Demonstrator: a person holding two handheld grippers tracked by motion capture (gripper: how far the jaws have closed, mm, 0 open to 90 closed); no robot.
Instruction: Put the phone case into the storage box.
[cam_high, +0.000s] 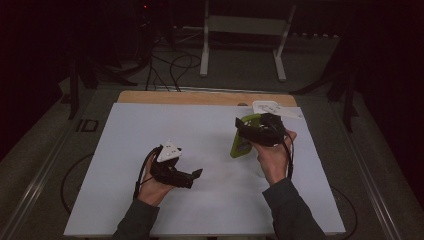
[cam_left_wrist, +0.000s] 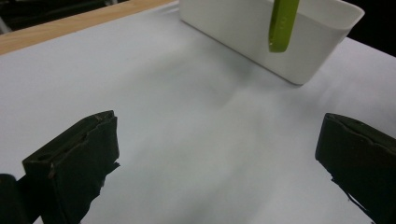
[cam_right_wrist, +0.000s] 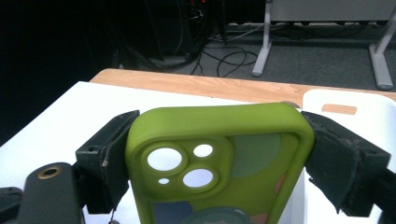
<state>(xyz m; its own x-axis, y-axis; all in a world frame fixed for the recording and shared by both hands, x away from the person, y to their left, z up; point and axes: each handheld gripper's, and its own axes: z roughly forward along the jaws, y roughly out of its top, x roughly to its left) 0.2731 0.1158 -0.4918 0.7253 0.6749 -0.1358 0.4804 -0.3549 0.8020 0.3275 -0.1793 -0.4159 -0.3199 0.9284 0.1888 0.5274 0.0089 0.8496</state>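
Currently right tongs (cam_right_wrist: 217, 154) clamp green phone case (cam_right_wrist: 219, 163) by its side edges, upright above tabletop (cam_high: 150, 130), beside white bin (cam_left_wrist: 261, 32). Left tongs (cam_left_wrist: 219, 158) wide open, empty. Risk — soft case slipping, tilting, catching bin rim.

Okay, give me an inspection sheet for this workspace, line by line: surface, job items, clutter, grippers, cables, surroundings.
Surface: white sheet over a wooden table; wood shows along the far edge.
Job's things: green phone case, held clear of the sheet near the far right; white bin stands behind it at the far right corner.
Clutter: nothing seen.
Grippers: right gripper shut on the case's two sides, camera cutouts facing its camera; left gripper open, nothing between its jaws, over the sheet at near left.
Cables: a black cable trails from the left gripper; loose black cables on the floor beyond the table.
Surroundings: dark room, white metal stand on the floor behind.
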